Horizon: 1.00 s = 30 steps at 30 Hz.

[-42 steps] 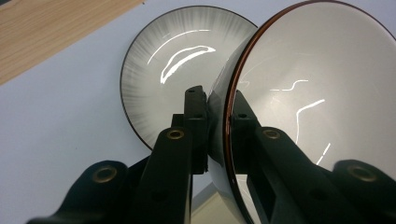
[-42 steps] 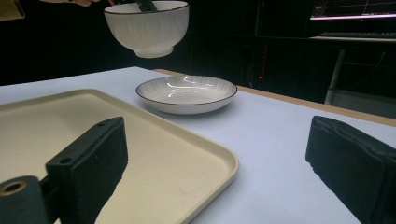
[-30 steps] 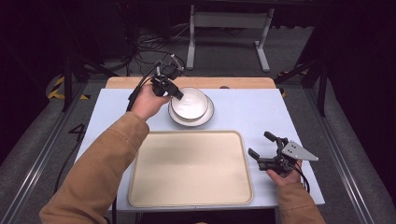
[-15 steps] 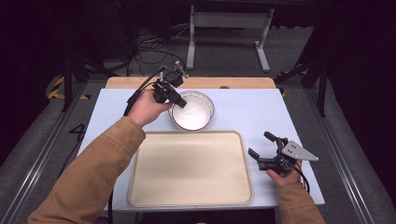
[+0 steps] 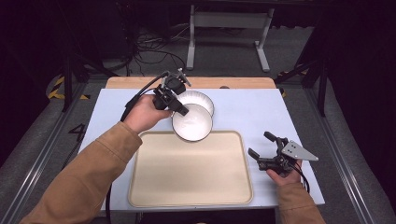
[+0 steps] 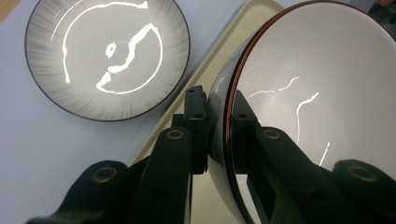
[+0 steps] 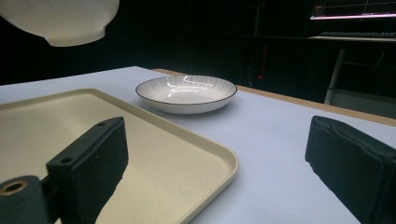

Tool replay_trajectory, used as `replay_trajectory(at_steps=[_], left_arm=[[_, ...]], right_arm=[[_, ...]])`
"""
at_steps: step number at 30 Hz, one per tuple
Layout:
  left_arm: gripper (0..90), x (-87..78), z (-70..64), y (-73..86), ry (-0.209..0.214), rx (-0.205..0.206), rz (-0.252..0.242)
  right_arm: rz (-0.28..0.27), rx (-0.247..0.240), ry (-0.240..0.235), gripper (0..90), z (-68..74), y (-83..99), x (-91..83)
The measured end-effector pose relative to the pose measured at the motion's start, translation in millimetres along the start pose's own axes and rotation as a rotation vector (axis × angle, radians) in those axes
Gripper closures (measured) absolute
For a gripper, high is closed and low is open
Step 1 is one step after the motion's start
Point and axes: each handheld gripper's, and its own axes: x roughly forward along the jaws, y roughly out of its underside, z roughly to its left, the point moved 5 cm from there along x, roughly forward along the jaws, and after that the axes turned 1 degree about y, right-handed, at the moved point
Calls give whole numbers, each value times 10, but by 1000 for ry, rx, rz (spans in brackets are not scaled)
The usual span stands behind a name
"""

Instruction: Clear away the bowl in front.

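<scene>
The left gripper [image 5: 180, 108], clamped on the rim of the glossy white ceramic bowl [image 5: 192, 122], has lifted it off the ribbed white plate [image 5: 203, 99] and now holds it tilted above the far edge of the cream plastic tray [image 5: 187, 186], likely bound for it. The right gripper [image 5: 262, 145] rests open beside the tray's right edge.

Lab/test rig, dark room, cables [image 5: 140, 44] on floor upper left of frame, metal stand [image 5: 229, 28] top center, monitor [image 7: 352, 9] upper right.

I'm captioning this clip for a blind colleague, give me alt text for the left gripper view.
The left gripper has its black jaws shut on the rim of a glossy white bowl with a brown edge, held tilted above a cream plastic tray. A shallow grey-streaked ceramic plate sits beside the tray on the pale blue table.
</scene>
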Motion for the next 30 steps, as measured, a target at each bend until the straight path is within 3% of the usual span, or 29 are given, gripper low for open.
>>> replay_trajectory(at_steps=[18,30], left_arm=[[827,22,-252,150,24,69,49],[827,193,-313,237,37,100,87]], right_arm=[[1,-1,0,66,1,0,0],[1,0,-1,66,0,0,0]])
